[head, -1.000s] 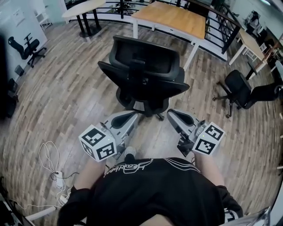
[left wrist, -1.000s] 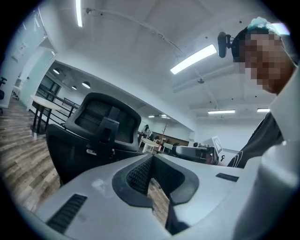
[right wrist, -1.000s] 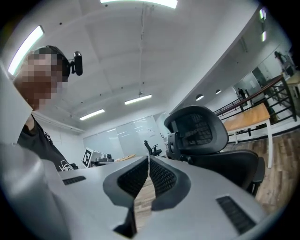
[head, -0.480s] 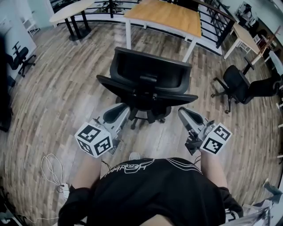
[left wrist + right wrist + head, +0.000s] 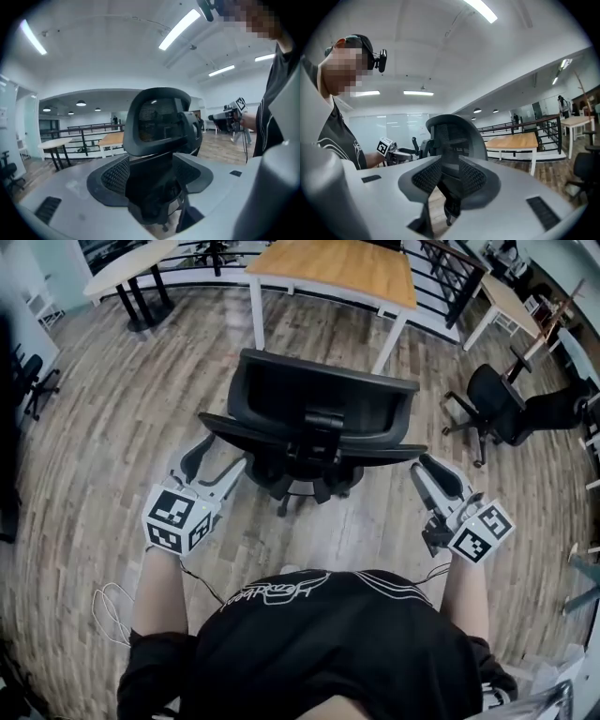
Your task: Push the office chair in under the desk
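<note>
A black mesh-backed office chair (image 5: 319, 413) stands with its back to me on the wood floor, short of the wooden desk (image 5: 337, 263) with white legs beyond it. My left gripper (image 5: 208, 460) is by the chair's left side, just below the armrest. Its jaws have just been opening and stand wide, and the pads press on nothing. My right gripper (image 5: 429, 470) hangs off the chair's right side, clear of it. Its jaws have just been opening a little, with nothing in the gap. Each gripper view frames the chair's backrest (image 5: 159, 122) (image 5: 452, 136) between the jaws.
A second black chair (image 5: 502, 413) stands to the right, near another desk (image 5: 511, 301). A black railing (image 5: 450, 268) runs behind the wooden desk, with a pale table (image 5: 127, 268) at the far left. A white cable (image 5: 108, 610) lies on the floor by my left side.
The chair is nearer in view. Both grippers have spread from behind the chair out to its two sides. The left jaws have opened wide and the right jaws slightly.
</note>
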The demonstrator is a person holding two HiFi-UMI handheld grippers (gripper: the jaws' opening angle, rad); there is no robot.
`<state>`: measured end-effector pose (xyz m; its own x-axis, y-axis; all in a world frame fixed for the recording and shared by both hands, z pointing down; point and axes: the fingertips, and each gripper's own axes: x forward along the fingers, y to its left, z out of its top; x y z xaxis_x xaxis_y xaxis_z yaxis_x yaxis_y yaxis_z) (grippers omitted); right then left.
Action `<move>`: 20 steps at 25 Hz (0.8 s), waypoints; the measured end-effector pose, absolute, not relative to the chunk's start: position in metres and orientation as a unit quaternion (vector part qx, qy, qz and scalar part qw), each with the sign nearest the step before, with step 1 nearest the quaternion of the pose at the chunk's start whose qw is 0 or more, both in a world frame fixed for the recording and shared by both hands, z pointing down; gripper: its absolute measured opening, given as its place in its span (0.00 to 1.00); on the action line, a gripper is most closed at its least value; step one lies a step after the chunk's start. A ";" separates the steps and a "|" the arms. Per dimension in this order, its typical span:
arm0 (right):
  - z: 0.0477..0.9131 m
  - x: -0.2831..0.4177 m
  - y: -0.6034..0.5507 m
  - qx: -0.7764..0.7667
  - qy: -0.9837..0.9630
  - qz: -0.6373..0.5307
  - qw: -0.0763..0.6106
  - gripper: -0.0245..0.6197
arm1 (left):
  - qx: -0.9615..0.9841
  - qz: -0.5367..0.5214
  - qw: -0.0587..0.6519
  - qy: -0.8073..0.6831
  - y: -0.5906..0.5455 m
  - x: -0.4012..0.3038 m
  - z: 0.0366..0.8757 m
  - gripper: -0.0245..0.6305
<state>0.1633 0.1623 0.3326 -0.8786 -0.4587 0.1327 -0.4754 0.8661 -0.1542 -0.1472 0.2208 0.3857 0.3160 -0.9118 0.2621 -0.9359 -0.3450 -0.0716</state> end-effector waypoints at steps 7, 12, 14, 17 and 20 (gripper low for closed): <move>0.368 0.169 0.143 0.261 -0.941 -0.048 0.211 0.48 | 0.797 0.270 -0.028 -0.540 0.195 -0.188 0.407 0.46; 0.403 0.177 0.116 0.299 -0.870 -0.180 0.348 0.50 | 0.782 0.353 -0.080 -0.506 0.179 -0.198 0.432 0.46; 0.413 0.176 0.110 0.302 -0.853 -0.200 0.376 0.50 | 0.777 0.378 -0.097 -0.494 0.174 -0.198 0.437 0.46; 0.426 0.175 0.102 0.305 -0.834 -0.213 0.406 0.50 | 0.772 0.405 -0.115 -0.476 0.167 -0.197 0.441 0.46; 0.436 0.177 0.096 0.306 -0.817 -0.231 0.431 0.50 | 0.763 0.436 -0.132 -0.459 0.162 -0.198 0.448 0.46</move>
